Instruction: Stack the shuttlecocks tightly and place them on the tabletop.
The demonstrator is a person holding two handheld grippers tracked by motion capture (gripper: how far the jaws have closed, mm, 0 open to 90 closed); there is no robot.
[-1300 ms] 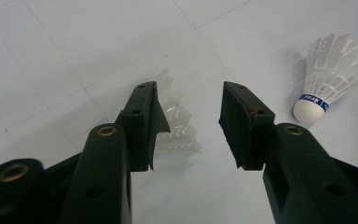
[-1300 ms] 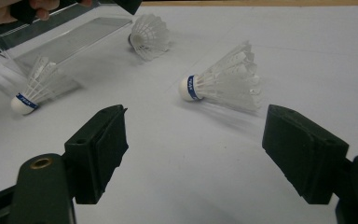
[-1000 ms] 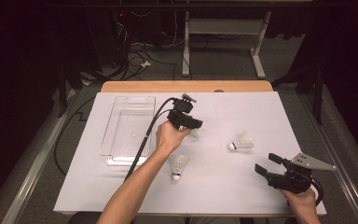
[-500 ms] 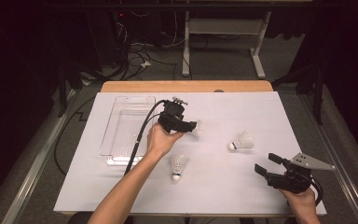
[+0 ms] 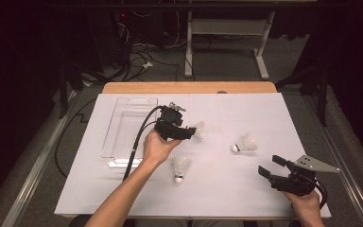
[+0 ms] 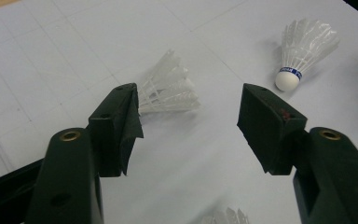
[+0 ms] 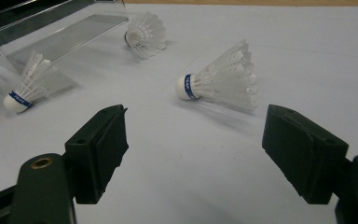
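Three white shuttlecocks lie on the white table sheet [image 5: 246,189]. One shuttlecock [image 5: 199,129] [image 6: 168,91] lies just beyond the tips of my left gripper [image 5: 189,133] [image 6: 190,105]. Its jaws have just been opening and stand wide with nothing between them. A second shuttlecock [image 5: 245,143] [image 6: 303,51] [image 7: 221,77] lies to the right, ahead of my right gripper [image 5: 268,164] [image 7: 196,114]. This gripper is open and empty near the front right edge. The third shuttlecock [image 5: 180,166] [image 7: 28,86] lies below the left hand.
A clear plastic tray [image 5: 118,137] [image 7: 65,37] sits at the left of the sheet, beside the left hand. The left gripper's black cable [image 5: 137,142] trails over the tray's right rim. The wooden table edge [image 5: 189,87] runs along the back.
The left gripper has drawn back to the left, toward the tray, away from the shuttlecock at its tips. The shuttlecock has stayed on the sheet. The right gripper has not moved.
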